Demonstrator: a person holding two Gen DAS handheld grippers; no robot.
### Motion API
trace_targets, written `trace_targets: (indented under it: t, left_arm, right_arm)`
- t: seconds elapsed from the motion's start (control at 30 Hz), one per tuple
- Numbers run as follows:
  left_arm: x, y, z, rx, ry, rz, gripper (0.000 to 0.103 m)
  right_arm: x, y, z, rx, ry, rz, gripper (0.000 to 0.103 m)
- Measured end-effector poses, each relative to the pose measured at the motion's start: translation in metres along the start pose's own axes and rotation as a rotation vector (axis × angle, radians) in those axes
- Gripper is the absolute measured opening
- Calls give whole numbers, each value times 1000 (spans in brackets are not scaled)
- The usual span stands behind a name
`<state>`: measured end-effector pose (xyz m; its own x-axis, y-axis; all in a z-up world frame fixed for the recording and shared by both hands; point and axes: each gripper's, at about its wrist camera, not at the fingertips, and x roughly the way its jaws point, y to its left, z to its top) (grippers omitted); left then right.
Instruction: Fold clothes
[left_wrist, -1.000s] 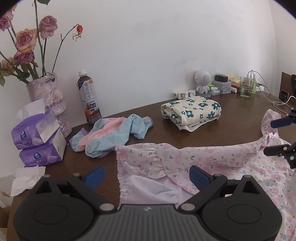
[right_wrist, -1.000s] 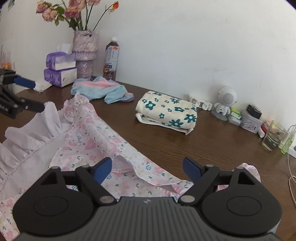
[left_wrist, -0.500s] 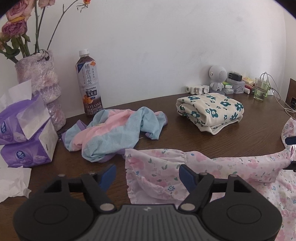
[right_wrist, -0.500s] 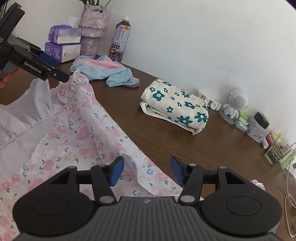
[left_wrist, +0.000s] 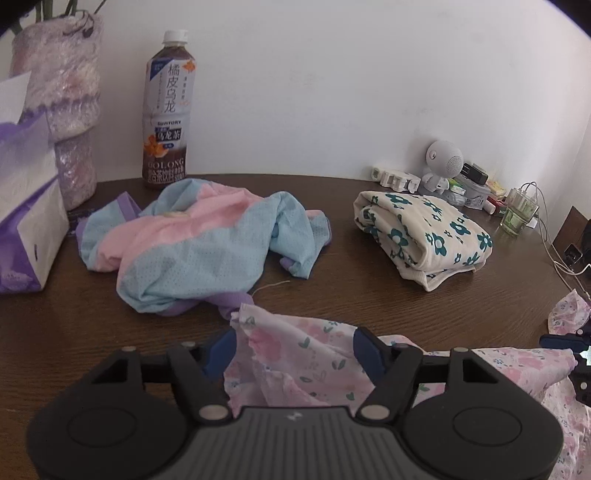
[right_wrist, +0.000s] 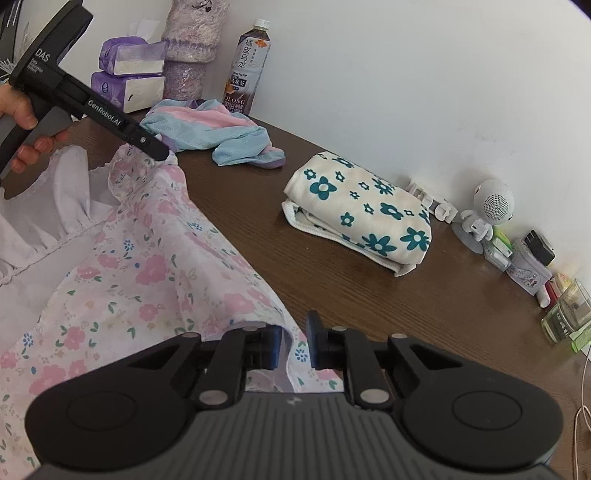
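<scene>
Since the earlier frames both grippers have been advancing toward the far edge of the pink floral garment (right_wrist: 155, 266), and the bottle (left_wrist: 167, 110) and the vase (left_wrist: 62, 92) are now sitting larger and nearer in the left wrist view. The left gripper (left_wrist: 293, 345) has just been closing its fingers; a bunched corner of the floral garment is lying between them, the left pad against the fabric, while a gap is showing at the right pad, so the fingers are reading as released around the cloth and not yet clamping it. The right gripper (right_wrist: 291, 345) has likewise just been closing; its fingers are standing narrowly apart with a fold of the garment's edge between them, and a sliver of space is still showing beside the fabric, so whether they are clenching it cannot be told. In the right wrist view a hand (right_wrist: 18, 122) is holding the left gripper's handle, its tip resting at the garment's ruffled corner. The floral garment is lying spread on the brown worktop (right_wrist: 332, 288), nearest the cameras, stretching between the two grippers. Beyond it a crumpled blue-and-pink garment (left_wrist: 192, 243) is lying near the bottle, and a folded cream cloth with teal flowers (left_wrist: 424, 236) is sitting well apart to its right. Purple tissue packs (right_wrist: 129, 77) are standing beside the vase.
</scene>
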<state>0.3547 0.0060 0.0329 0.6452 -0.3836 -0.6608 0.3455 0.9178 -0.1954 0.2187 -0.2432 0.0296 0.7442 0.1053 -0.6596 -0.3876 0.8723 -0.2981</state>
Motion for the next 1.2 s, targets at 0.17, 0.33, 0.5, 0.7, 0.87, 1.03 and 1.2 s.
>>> trace_targets:
  t: [0.17,0.33,0.5,0.7,0.87,1.03,1.2]
  left_arm:
    - [7,5,-1,-9,16,15,46]
    - [9,5,-2,-9,13,-3,32]
    - [12,6,-1,-21,2,-31,8]
    - [6,1,0,-8,-58,-4,5]
    - [2,-3,1,1,-99,24,4]
    - [0,-3,1,-3,-111,47,4]
    - [2,-2,0,-23,-102,67,4]
  right_arm:
    - [6,-12,6,12,-50,-1,8]
    - [21,-20,9,24,-77,13,8]
    - [31,-31,8,53,-90,24,8]
    - [44,-44,10,88,-77,35,8]
    - [54,-59,14,140,-69,50,8]
    - [63,-66,20,137,-43,50,8]
    - [73,-79,31,182,-6,75,4]
